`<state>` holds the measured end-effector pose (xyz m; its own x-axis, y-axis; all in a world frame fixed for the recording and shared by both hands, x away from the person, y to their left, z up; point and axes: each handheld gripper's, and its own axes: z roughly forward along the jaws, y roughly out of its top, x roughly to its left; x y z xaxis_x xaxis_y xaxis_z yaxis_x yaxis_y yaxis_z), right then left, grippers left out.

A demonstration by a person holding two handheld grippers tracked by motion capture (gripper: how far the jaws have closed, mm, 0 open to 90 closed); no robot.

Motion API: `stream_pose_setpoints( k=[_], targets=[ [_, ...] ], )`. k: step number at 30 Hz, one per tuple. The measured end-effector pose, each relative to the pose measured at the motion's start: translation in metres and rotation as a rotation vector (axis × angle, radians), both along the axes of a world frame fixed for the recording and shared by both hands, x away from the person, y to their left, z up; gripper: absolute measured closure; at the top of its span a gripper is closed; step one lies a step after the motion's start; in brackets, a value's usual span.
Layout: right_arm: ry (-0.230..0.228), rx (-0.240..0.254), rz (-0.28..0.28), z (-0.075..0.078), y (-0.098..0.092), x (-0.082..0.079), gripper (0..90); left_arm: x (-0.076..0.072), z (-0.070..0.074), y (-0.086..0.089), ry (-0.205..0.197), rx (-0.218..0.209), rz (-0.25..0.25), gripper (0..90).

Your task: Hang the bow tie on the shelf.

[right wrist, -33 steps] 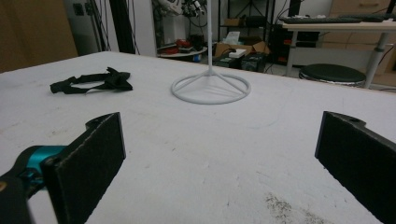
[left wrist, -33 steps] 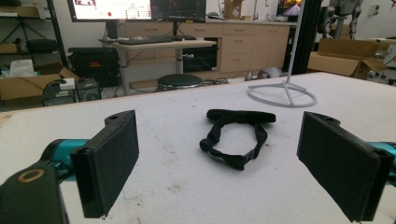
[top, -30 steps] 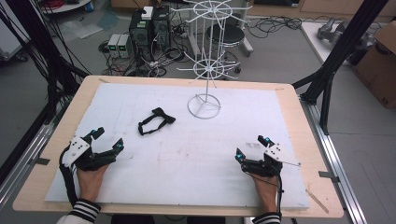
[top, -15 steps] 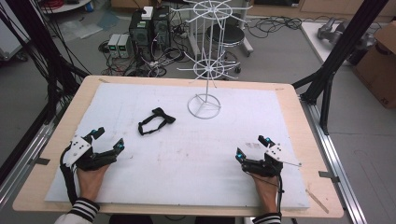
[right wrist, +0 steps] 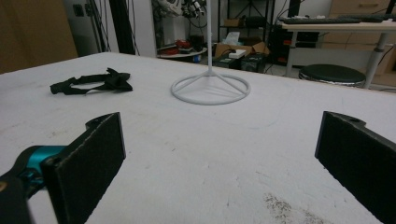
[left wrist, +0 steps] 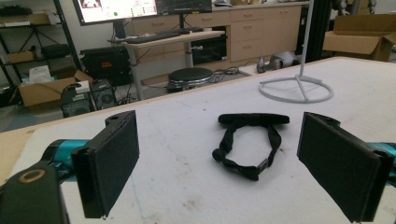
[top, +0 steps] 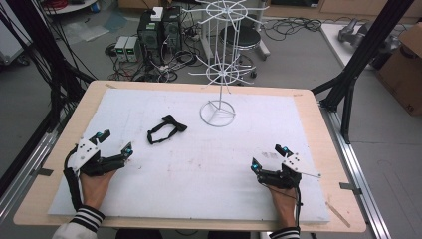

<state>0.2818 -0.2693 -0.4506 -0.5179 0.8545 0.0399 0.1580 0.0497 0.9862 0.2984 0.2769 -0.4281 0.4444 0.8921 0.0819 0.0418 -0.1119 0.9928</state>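
From above, our left tool (top: pixel 113 143) and right tool (top: pixel 268 158) rest wide open near the desk's (top: pixel 59 149) front edge. Our left tool's view shows the soft black fabric strap (left wrist: pixel 252 140) lying mid-desk; it looks light and floppy, so we would pinch its thick band. Our right tool's view shows the white wire stand (right wrist: pixel 210 88) beyond.

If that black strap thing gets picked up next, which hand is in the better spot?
Probably the left. The left gripper sits open close beside the black strap, which lies right ahead between its jaws. The right gripper is open too, but farther across the table.
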Motion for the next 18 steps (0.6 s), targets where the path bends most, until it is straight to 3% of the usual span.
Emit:
stream_pose_setpoints(
  k=[4,6,11,14,18],
  targets=[
    [0.003,-0.003,-0.003,0.000,0.001,0.000,0.6,0.008,0.013,-0.001,0.013,0.008,-0.011,13.3],
    [0.004,-0.003,-0.003,0.000,0.001,0.000,0.6,0.012,0.020,-0.003,0.018,0.029,0.008,13.3],
    [0.005,-0.003,-0.005,0.000,0.001,0.000,0.6,0.024,0.034,-0.007,0.049,0.011,0.005,13.2],
    [0.005,-0.014,-0.006,0.000,0.002,0.000,0.6,0.034,0.040,-0.010,0.084,0.001,-0.012,13.2],
    [0.007,-0.029,-0.006,0.000,0.003,0.000,0.6,0.051,0.047,-0.016,0.147,0.007,-0.087,13.1]
  ],
)
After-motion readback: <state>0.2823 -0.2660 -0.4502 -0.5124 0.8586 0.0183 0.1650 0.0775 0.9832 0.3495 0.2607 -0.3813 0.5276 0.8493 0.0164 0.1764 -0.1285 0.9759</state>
